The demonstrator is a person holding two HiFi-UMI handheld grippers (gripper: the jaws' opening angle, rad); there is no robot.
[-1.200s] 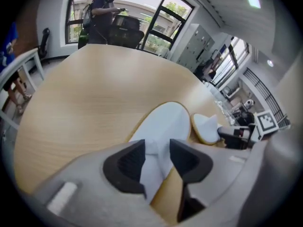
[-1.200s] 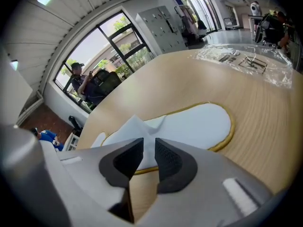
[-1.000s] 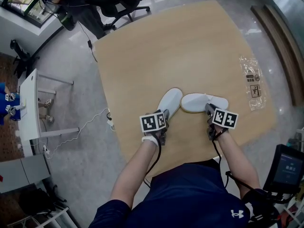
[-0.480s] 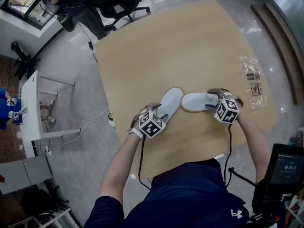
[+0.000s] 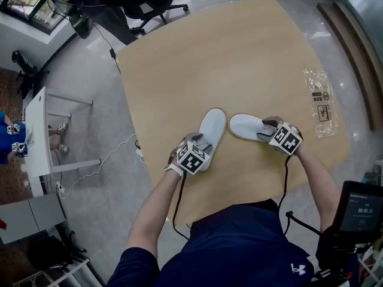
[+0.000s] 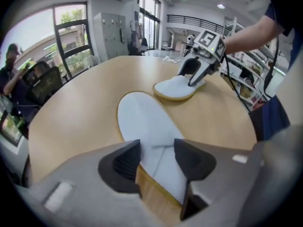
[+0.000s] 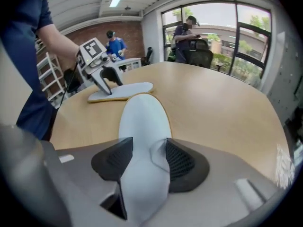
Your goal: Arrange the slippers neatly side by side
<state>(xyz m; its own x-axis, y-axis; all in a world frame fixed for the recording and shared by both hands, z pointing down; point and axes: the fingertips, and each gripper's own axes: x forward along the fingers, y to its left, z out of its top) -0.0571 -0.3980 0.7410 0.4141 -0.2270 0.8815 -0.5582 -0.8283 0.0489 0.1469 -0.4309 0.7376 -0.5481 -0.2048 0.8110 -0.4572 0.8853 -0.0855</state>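
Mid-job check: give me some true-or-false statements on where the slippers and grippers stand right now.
1. The slippers lie parallel, side by side. False: the left slipper points away from the person, while the right slipper lies crosswise, toe toward it.
2. Each gripper has a slipper between its jaws. True: left gripper and right gripper. Both pairs of jaws have just been closing in.
3. A clear plastic bag lies on the table, right of the slippers. True.
4. One slipper is stacked on the other. False: neither lies on the other.
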